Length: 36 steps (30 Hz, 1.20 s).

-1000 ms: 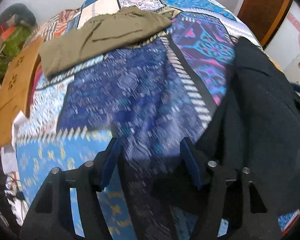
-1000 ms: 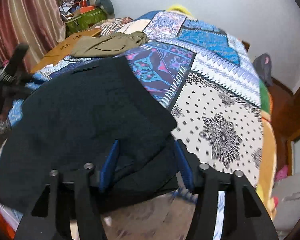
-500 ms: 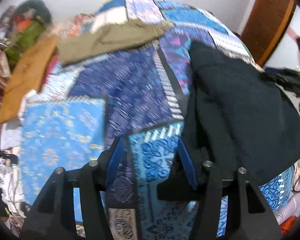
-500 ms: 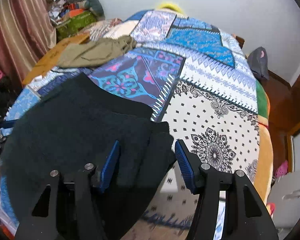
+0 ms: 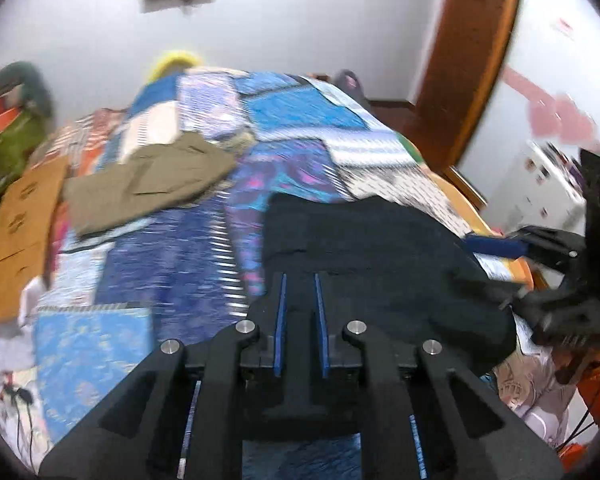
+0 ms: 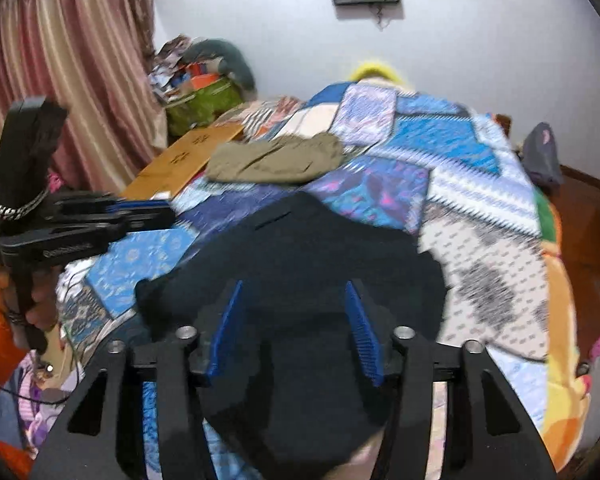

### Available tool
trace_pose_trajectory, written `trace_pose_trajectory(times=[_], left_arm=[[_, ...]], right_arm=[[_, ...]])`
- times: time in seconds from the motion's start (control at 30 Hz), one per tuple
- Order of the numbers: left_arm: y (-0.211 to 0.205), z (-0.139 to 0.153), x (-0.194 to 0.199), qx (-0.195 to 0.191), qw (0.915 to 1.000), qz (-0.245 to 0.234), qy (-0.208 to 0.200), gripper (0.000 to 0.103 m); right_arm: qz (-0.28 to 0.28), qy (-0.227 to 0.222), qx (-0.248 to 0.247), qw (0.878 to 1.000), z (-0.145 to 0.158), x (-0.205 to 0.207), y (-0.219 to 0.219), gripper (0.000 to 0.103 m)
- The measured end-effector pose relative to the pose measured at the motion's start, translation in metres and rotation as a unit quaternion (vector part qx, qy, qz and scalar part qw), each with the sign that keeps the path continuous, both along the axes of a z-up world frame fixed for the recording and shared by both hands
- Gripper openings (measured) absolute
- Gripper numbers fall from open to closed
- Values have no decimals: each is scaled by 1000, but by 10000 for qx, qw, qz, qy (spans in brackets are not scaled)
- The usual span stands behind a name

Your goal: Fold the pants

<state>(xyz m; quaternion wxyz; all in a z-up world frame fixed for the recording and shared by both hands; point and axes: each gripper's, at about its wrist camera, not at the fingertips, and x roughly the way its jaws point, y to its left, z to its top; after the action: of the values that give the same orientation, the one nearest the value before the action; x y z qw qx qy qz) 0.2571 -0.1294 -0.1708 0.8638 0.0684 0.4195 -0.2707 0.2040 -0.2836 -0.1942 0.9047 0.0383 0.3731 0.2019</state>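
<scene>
Dark pants (image 5: 380, 248) on patchwork bed (image 5: 172, 280) | left view: my left gripper (image 5: 299, 292) narrowing on a fold, which could slip | right view: my right gripper (image 6: 294, 304) closing, cloth between blue pads (image 6: 360, 320), grip unclear; uneven pull risks skewing.

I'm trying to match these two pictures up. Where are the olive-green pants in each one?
Left wrist view: the olive pants lie at upper left, beyond the dark pants.
Right wrist view: the olive pants lie just above centre, behind the dark pants.
Shared landmark: the yellow pillow at the bed's far end.
</scene>
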Motion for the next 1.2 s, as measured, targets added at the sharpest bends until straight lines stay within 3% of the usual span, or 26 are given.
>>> trace_pose_trajectory(times=[0.1,0.2,0.4,0.5,0.67,0.73,0.8,0.87,0.97,1.03,1.2], left_arm=[[-25,-33,6,371,9988,-157,285,13],[-30,-57,9,719,9968,-224,277,11],[-6,-51,-8,711,9967,-368,150,10],[12,-53,-18,1158,9931,-183,-71,10],[54,-58,-9,1187,9919,357,285,10],[63,-54,-5,1127,9918,530,293,11],[68,-44,0,945,9933,601,288,16],[66,-34,5,783,9946,634,242,46],[52,-19,10,563,9969,550,19,70],[42,-16,15,434,9983,379,105,73],[16,-37,30,311,9969,71,724,77]], right_arm=[[83,363,-94,9993,-26,2,13,41],[86,563,-169,9982,-45,-6,12,37],[-18,461,-348,9983,-38,-36,-8,36],[-161,517,-365,9979,-37,-49,-25,36],[-535,703,-297,9956,-39,-63,-53,43],[-819,699,-572,9925,-38,-63,-59,43],[-1084,609,-782,9892,-35,-60,-68,46],[-1210,619,-538,9893,-30,-55,-76,46],[-1283,611,-227,9896,-24,-47,-79,47],[-1295,643,30,9895,-24,-39,-78,59],[-1208,970,347,9873,-42,-26,-65,63]])
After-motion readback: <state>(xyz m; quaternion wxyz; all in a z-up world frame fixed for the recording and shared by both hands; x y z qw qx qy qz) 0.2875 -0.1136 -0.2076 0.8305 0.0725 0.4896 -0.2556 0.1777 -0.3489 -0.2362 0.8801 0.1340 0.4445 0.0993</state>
